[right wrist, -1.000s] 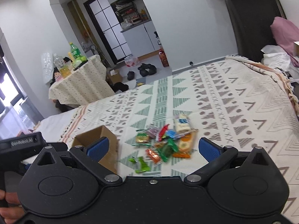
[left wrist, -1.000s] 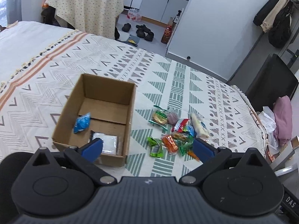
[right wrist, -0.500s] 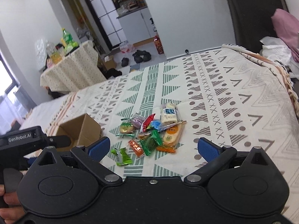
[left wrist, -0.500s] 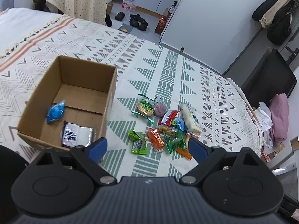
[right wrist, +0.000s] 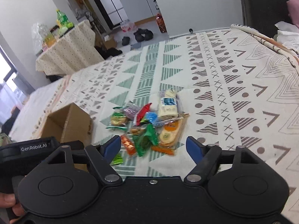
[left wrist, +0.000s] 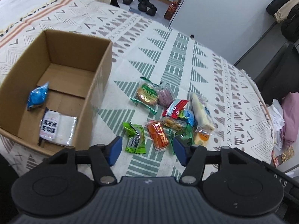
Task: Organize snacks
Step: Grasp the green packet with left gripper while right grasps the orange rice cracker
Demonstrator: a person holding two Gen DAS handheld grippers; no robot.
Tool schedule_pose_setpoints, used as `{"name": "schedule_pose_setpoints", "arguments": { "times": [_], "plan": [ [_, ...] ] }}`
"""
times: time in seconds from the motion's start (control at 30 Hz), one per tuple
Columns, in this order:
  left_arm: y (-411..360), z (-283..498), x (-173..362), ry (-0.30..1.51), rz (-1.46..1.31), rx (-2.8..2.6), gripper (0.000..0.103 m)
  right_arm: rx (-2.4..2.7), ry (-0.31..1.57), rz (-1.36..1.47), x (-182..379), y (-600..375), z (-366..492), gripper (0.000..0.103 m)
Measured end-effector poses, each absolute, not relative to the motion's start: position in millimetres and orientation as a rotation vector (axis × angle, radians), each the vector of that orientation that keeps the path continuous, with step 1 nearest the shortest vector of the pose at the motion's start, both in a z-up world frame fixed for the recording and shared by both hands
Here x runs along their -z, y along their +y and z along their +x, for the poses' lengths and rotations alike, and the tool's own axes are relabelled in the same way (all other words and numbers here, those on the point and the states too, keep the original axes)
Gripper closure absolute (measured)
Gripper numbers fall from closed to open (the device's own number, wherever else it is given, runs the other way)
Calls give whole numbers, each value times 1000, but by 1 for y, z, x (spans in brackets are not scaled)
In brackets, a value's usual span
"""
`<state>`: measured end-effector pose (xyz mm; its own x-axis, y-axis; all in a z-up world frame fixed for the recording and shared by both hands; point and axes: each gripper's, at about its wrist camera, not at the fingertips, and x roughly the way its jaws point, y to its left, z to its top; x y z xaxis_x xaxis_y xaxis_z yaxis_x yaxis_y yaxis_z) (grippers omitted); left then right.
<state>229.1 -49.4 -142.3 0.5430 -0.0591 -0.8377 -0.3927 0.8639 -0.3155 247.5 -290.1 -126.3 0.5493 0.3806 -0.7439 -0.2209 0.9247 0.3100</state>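
An open cardboard box (left wrist: 74, 43) sits on the patterned bedspread (left wrist: 177, 56) and holds a blue packet (left wrist: 37, 96) and a white packet (left wrist: 56, 128). To its right lies a pile of several wrapped snacks. My left gripper (left wrist: 148, 150) hovers just over the near side of the pile, above a green packet (left wrist: 135, 138) and an orange packet (left wrist: 158, 135). Its jaws are closing with nothing pressed between them. My right gripper (right wrist: 153, 148) hangs over the same pile (right wrist: 149, 125) near a green wrapper (right wrist: 147, 140), jaws closing too, gripping nothing. The box (right wrist: 69, 123) shows at its left.
A table under a dotted cloth (right wrist: 65, 46) carries bottles beyond the bed. Shoes (left wrist: 145, 5) lie on the floor. Pink clothing (left wrist: 289, 115) and a black chair (left wrist: 276, 74) stand past the bed's right edge. A hand (right wrist: 7, 203) holds the left tool's handle.
Both grippers have come down and forward toward the snack pile, which now looks larger. The jaws of both have narrowed from wide open. Nothing has been picked up.
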Motion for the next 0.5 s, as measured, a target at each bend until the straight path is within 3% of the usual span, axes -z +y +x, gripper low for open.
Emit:
{"name": "schedule_pose_setpoints", "arguments": {
  "times": [0.17, 0.5],
  "plan": [
    [-50, 244, 164, 1027, -523, -226, 51, -346, 975, 173, 143, -288, 267, 36],
    [-48, 270, 202, 1080, -543, -282, 54, -353, 1042, 140, 171, -278, 299, 39]
  ]
}}
